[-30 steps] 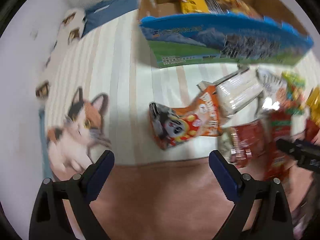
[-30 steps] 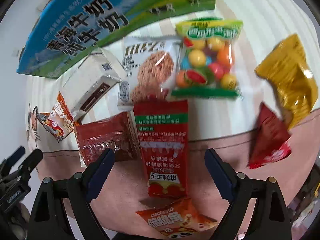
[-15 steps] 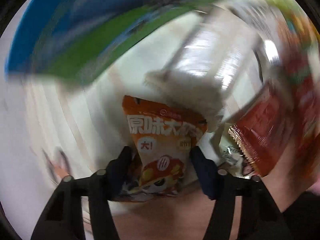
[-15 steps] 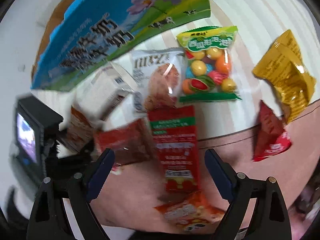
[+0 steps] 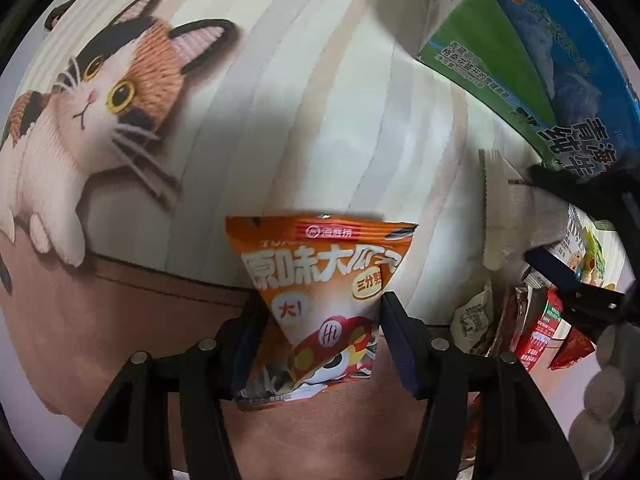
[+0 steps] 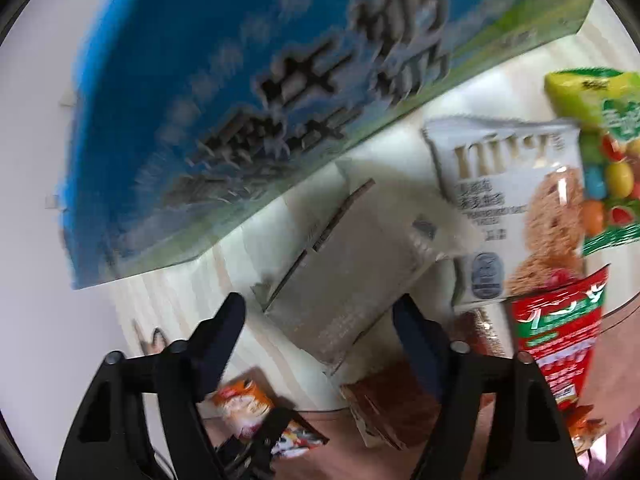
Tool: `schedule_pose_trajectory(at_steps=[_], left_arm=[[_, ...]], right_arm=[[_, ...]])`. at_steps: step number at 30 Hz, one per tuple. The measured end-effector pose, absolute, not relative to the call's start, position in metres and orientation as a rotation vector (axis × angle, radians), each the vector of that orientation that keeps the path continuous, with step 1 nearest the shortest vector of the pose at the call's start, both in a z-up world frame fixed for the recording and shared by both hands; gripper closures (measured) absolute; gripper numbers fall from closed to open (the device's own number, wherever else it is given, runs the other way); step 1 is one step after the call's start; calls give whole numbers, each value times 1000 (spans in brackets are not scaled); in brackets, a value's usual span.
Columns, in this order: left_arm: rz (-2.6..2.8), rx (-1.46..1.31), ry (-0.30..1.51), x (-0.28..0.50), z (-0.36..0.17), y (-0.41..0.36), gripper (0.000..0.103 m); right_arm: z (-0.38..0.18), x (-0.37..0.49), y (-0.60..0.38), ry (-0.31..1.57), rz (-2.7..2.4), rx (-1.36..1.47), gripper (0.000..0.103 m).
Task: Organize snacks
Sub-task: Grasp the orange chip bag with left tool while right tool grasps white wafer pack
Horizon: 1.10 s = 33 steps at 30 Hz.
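My left gripper (image 5: 320, 316) is shut on an orange snack bag (image 5: 320, 280) with white lettering and holds it above the cat-print mat (image 5: 104, 92). My right gripper (image 6: 320, 316) is open, its fingers on either side of a white snack packet (image 6: 352, 268) that lies on the mat beside the blue and green milk carton box (image 6: 240, 112). The box also shows in the left wrist view (image 5: 540, 60), as does the right gripper (image 5: 580, 272). The orange bag appears low in the right wrist view (image 6: 248, 404).
Right of the white packet lie a white cookie packet (image 6: 516, 208), a green candy bag (image 6: 608, 152), a red packet (image 6: 560, 332) and a dark brown packet (image 6: 392, 404). The mat has pale stripes (image 5: 320, 100) and a brown lower band (image 5: 120, 320).
My left gripper closed on the orange bag and lifted it off the mat. My right gripper moved left and forward from the red packet to straddle the white packet.
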<state>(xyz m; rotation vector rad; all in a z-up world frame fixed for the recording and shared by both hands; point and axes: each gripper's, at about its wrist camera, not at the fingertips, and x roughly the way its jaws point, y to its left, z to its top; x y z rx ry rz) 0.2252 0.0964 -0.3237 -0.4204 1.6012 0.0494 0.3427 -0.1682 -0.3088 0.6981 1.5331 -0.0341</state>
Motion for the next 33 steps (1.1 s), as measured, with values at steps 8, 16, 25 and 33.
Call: schedule_pose_trajectory(at_steps=[8, 16, 25, 33], left_arm=[[24, -415, 1607, 222, -312, 110, 48], [-16, -376, 1637, 238, -326, 94, 26], [49, -110, 1622, 231, -323, 58, 53], [85, -182, 1577, 224, -296, 70, 58]], right_arm=[[-311, 328, -128, 1677, 228, 147, 49], [-288, 322, -154, 1618, 228, 132, 20], [-312, 330, -157, 1591, 109, 186, 44], [-285, 292, -170, 1523, 164, 156, 46]])
